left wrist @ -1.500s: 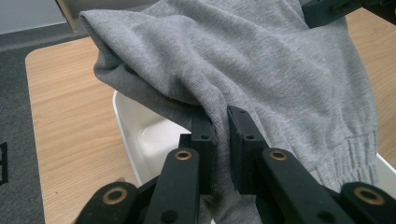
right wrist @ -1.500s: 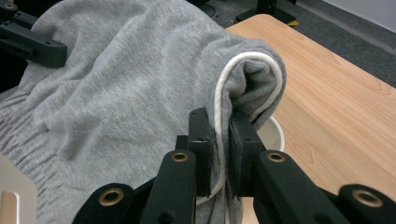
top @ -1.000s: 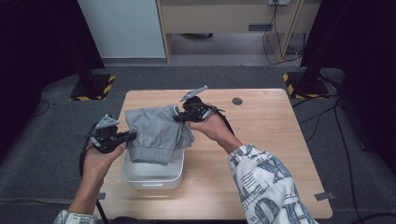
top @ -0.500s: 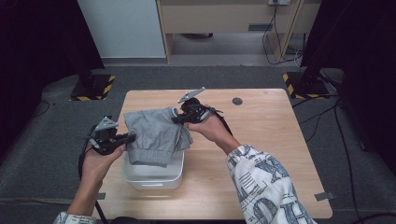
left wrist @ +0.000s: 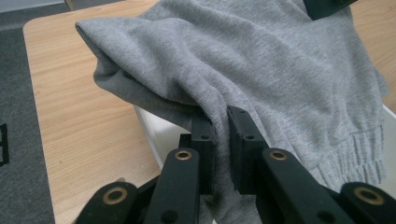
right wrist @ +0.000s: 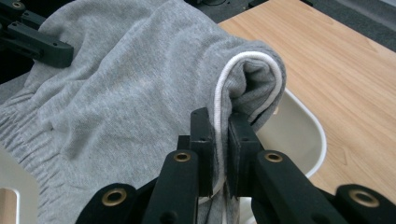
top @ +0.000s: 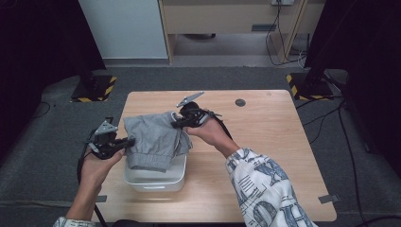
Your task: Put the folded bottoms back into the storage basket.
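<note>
A folded grey sweat garment (top: 153,139) with ribbed cuffs and a white drawcord hangs spread over a white tub (top: 156,177) on the wooden table. My left gripper (top: 126,142) is shut on its left edge, the cloth (left wrist: 261,79) pinched between the jaws (left wrist: 222,140). My right gripper (top: 176,124) is shut on the far right corner, where grey cloth (right wrist: 116,93) and the white drawcord (right wrist: 222,98) pass between its pads. The left gripper's jaw (right wrist: 39,44) shows across the cloth in the right gripper view.
The white tub's rim (right wrist: 308,135) lies under the garment, near the table's front left. A small dark round disc (top: 240,102) lies at the table's (top: 274,142) back right. Bare tabletop stretches to the right of the tub.
The garment has sunk slightly toward the tub; both hands have barely moved and both grips are unchanged.
</note>
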Available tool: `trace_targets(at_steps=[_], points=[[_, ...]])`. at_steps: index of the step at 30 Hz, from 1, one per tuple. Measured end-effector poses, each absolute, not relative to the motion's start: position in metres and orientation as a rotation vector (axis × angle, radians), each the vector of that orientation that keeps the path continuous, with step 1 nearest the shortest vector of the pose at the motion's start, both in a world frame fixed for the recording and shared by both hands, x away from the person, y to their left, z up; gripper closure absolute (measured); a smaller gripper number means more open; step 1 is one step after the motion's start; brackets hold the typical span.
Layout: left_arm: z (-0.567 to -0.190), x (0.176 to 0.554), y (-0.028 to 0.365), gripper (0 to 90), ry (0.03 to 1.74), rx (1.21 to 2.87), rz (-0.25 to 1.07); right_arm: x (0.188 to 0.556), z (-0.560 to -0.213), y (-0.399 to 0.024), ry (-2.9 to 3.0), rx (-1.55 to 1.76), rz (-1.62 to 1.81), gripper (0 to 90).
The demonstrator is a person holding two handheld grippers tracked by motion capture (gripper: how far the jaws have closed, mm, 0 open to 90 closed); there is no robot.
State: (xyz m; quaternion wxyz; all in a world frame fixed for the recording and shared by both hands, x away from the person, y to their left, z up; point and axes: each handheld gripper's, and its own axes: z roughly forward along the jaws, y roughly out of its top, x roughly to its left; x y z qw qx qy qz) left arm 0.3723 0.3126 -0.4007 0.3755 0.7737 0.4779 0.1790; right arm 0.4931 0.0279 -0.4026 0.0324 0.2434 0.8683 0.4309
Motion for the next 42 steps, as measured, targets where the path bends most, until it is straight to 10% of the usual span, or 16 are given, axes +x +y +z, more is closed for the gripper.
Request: trace_targets(at_steps=[33,42], points=[[-0.425,0.377,0.305,80.0,1.245,2.035,0.393,0.494,-0.419,0.022,2.738,0.797,1.256,79.1],[-0.425,0.379,0.311,34.4,1.263,1.986,0.482,0.499,-0.422,0.014,2.698,0.863,1.239,50.7]])
